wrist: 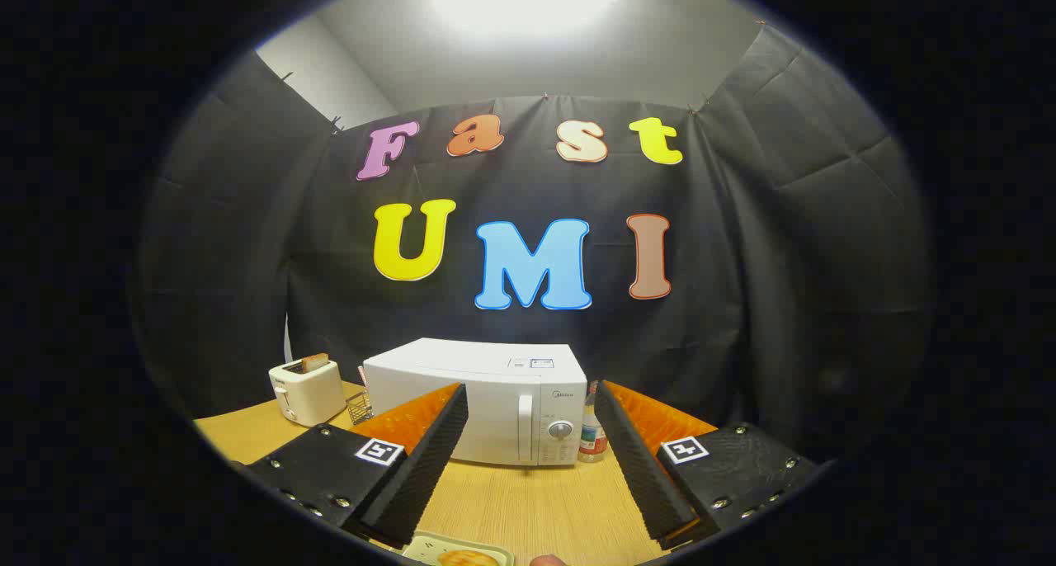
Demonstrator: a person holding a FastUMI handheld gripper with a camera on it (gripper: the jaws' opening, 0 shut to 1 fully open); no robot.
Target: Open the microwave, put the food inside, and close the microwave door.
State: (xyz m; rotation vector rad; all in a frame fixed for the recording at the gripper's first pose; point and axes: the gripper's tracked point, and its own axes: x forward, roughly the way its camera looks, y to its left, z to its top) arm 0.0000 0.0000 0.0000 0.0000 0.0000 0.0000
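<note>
Food (467, 558) on a pale tray (429, 546) sits at the near edge of the worktop (528, 504), just below and between the fingers; a small rounded tip (548, 560) shows just beside the tray, too little of it to identify. Gripper (528, 459) is spread wide, nothing between the fingers, both clear of every object.

Microwave (487, 397): straight ahead, beyond the fingers, toward the far edge of the worktop, door shut. Its long axis runs across the line of approach, with the body turned a little so the top recedes to the left. Vertical door handle (525, 428) stands almost on the gripper's centre line, just left of the control panel with its dial (561, 430). Handle long axis is upright; fingers are spread side to side, so they could straddle it without a wrist roll (judgement).

Step in hand, as judged: none of the task is done; opening the door comes first. The move needs a forward reach over bare worktop.

Also present: toaster (306, 390) with a slice in it at the far left, small wire basket (359, 407) between toaster and microwave, bottle (591, 436) just beside the microwave's right side.
</note>
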